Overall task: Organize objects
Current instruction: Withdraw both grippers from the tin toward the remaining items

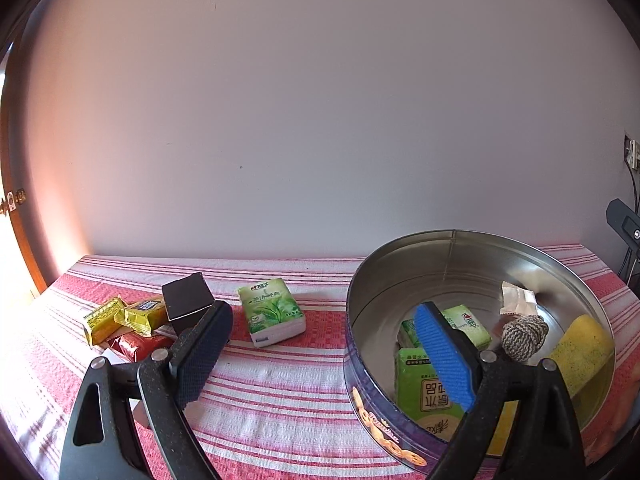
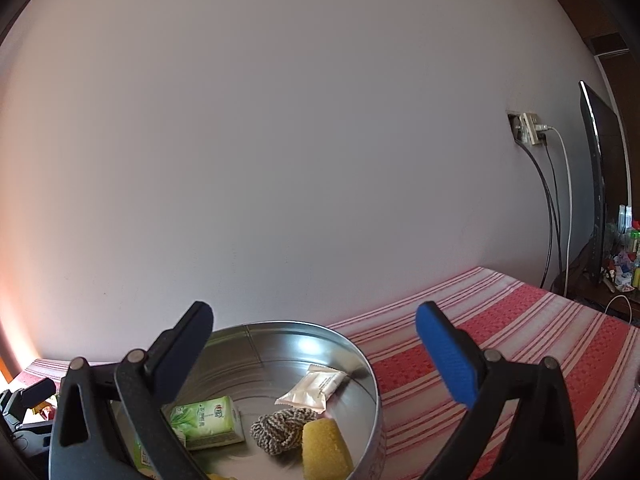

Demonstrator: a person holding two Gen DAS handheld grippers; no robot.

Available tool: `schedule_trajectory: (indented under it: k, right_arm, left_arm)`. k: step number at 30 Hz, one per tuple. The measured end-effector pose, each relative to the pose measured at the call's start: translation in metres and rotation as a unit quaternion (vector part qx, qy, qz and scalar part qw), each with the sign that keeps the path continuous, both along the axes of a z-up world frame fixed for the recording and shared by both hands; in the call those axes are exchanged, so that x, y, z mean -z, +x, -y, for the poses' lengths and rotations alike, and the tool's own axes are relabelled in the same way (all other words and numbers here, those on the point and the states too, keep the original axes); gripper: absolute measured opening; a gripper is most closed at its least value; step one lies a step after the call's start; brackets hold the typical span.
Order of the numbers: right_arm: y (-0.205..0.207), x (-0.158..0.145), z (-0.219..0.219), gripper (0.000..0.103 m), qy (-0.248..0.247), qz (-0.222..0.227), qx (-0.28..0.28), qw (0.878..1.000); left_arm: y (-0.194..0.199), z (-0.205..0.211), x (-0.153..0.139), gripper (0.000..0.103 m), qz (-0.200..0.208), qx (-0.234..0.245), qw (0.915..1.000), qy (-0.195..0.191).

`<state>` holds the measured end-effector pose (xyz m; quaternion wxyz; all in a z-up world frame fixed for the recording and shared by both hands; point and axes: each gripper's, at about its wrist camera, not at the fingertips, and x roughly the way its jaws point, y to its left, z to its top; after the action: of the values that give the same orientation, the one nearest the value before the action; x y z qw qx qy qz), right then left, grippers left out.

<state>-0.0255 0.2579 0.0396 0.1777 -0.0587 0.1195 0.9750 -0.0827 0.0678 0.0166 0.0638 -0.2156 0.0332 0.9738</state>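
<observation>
A: How do the two grippers stand?
B: The left gripper (image 1: 324, 344) has its fingers spread, holding nothing; the right gripper (image 2: 316, 354) likewise.
A: And the things?
B: One green tissue pack (image 1: 272, 311) lies on the striped desk (image 1: 280, 400), left of the round tin (image 1: 362, 368); the sponge (image 2: 324, 450) and rope ball (image 2: 280, 428) sit inside.

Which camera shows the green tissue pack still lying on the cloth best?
The left wrist view. The green tissue pack lies there in full on the striped cloth, between the round tin and the snack packets, ahead of the open left claw. The right wrist view misses it.
</observation>
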Motion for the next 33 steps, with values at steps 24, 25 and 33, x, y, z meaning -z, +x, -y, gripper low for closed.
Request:
schedule_trajectory:
  k: [24,25,33]
  right_arm:
    - [0.018,0.01,0.013,0.103,0.012,-0.01,0.034,0.999]
    - [0.019,0.011,0.015,0.103,0.01,-0.009,0.032,0.999]
    - [0.028,0.012,0.031,0.103,0.003,-0.006,0.025,1.0]
  left_arm:
    - [0.003,0.044,0.015,0.093,0.019,-0.018,0.9996,0.011]
    - [0.003,0.045,0.016,0.093,0.02,-0.017,0.9996,0.012]
    - [0.009,0.057,0.015,0.094,0.02,-0.016,0.9996,0.01]
